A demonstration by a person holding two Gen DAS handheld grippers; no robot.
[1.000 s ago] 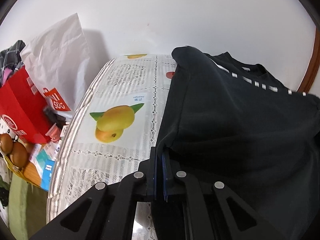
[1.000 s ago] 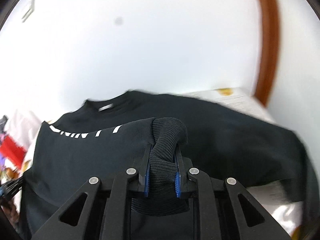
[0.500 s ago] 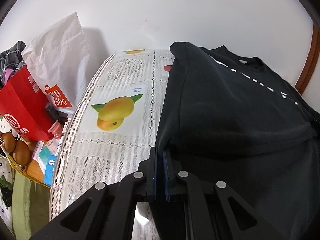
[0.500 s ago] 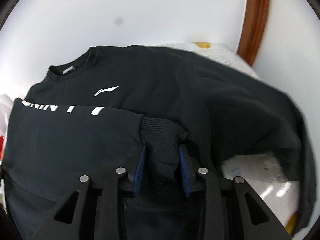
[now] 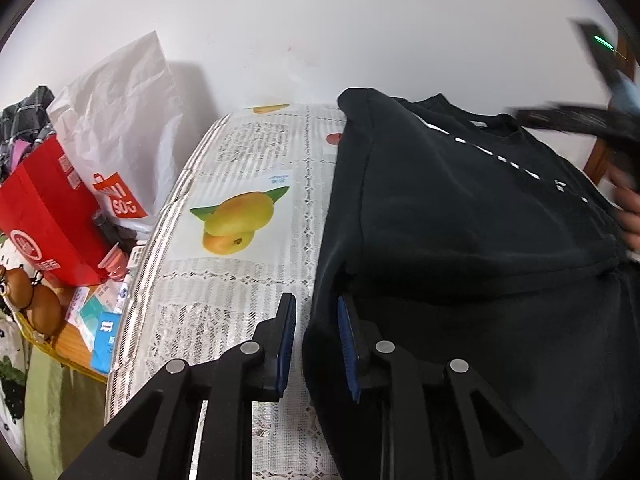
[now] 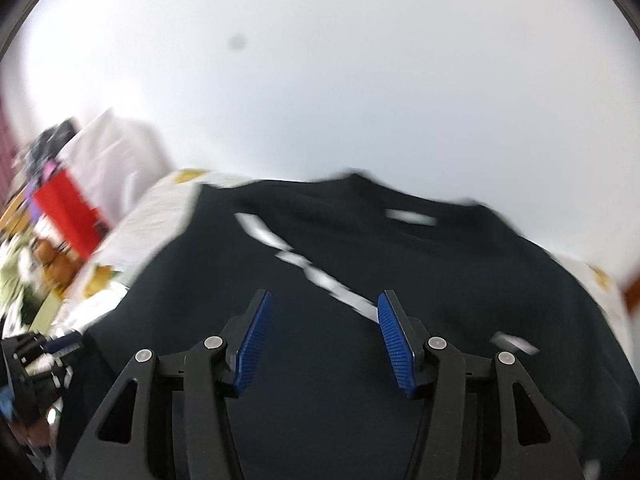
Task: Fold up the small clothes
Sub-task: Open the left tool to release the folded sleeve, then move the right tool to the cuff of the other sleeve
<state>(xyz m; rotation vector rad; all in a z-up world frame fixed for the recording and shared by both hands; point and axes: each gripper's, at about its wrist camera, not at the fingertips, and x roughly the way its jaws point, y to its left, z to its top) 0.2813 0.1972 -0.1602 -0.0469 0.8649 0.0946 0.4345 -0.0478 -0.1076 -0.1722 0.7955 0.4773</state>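
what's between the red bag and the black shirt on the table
In the left wrist view, the mango-print tablecloth lies between the red bag and black shirt.

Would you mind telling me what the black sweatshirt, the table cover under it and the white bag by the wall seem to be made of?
Black sweatshirt: matte knit fabric, probably cotton jersey; it drapes in soft folds with stitched seams. Table cover: glossy, likely plastic or vinyl, with a lace-like pattern, printed mangoes and bright glare along its edge. White bag: crinkled, sharply creased and matte, so paper or stiff plastic film; I cannot tell which.
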